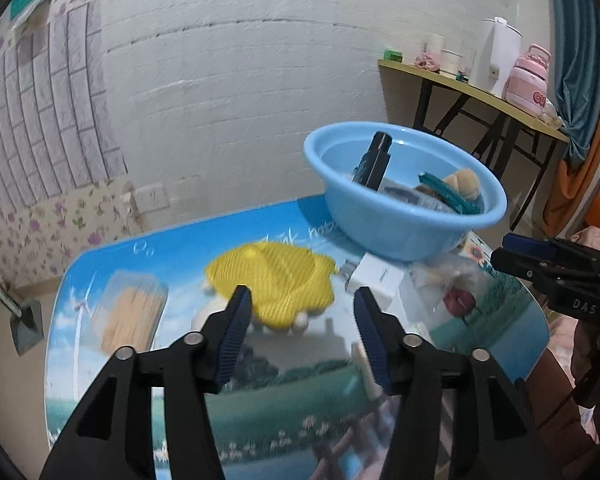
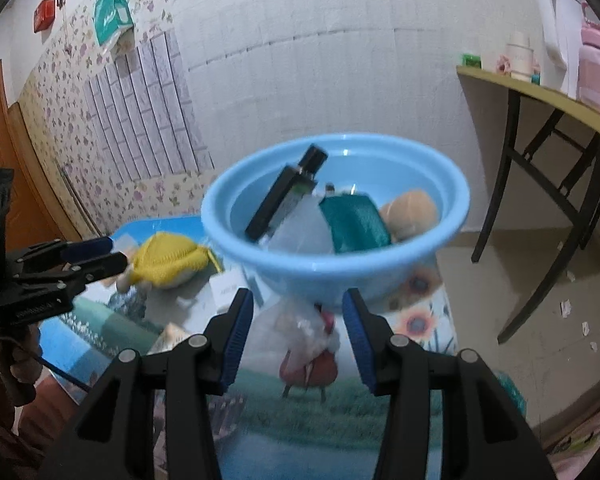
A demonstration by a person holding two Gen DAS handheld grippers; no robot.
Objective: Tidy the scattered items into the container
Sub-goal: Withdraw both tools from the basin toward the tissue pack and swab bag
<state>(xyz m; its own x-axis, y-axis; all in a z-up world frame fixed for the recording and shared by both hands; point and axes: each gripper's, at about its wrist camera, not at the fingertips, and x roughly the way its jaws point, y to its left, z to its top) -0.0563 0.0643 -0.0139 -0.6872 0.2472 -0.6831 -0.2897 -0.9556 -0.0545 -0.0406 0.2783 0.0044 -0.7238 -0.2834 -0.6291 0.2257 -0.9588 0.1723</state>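
While both tools hang empty over the table, the step in hand looks like choosing the next stray item; the left gripper is spread wide with nothing between its pads, and the yellow cloth lies just ahead of its tips, so the next move would call for a short push forward and down before closing; the right gripper is likewise released, with a clear bag lying between and just beyond its fingers, near the foot of the basin; a white box sits ahead and right of the left tool, and a jar of sticks ahead to its left; the basin, farther ahead of both, already holds a black bottle leaning on the wall, a teal piece, a tan lump, possibly a plush toy, and some clear wrapping.
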